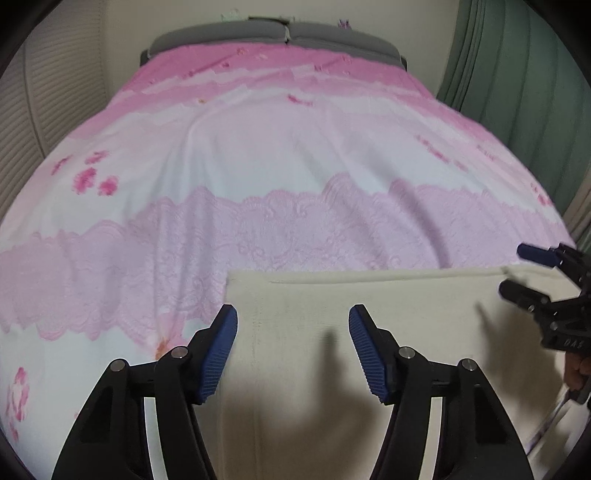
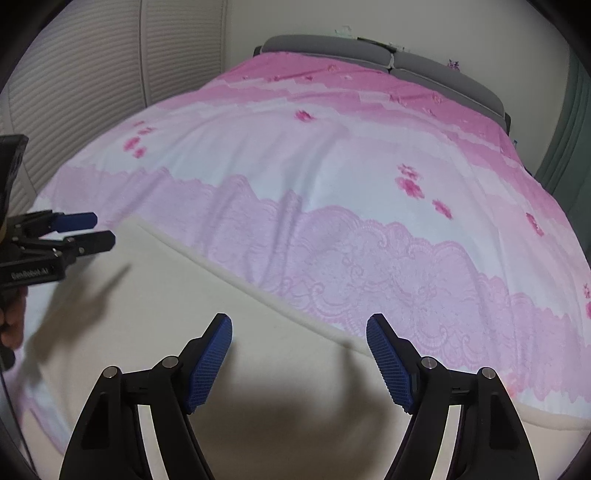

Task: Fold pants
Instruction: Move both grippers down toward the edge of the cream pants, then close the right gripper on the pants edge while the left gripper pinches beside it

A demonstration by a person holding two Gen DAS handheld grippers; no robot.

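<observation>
Cream pants (image 1: 351, 332) lie flat on the pink bed near its front edge; they also show in the right wrist view (image 2: 184, 302). My left gripper (image 1: 293, 325) is open and empty, held above the pants near their left edge. My right gripper (image 2: 299, 332) is open and empty, above the pants' far edge. The right gripper shows at the right in the left wrist view (image 1: 517, 269), and the left gripper shows at the left in the right wrist view (image 2: 99, 230). Neither touches the cloth.
A pink and white floral bedspread (image 1: 277, 166) covers the bed. A grey headboard (image 1: 280, 35) stands at the far end. Louvered doors (image 2: 74, 92) are on the left, a green curtain (image 1: 517, 74) on the right.
</observation>
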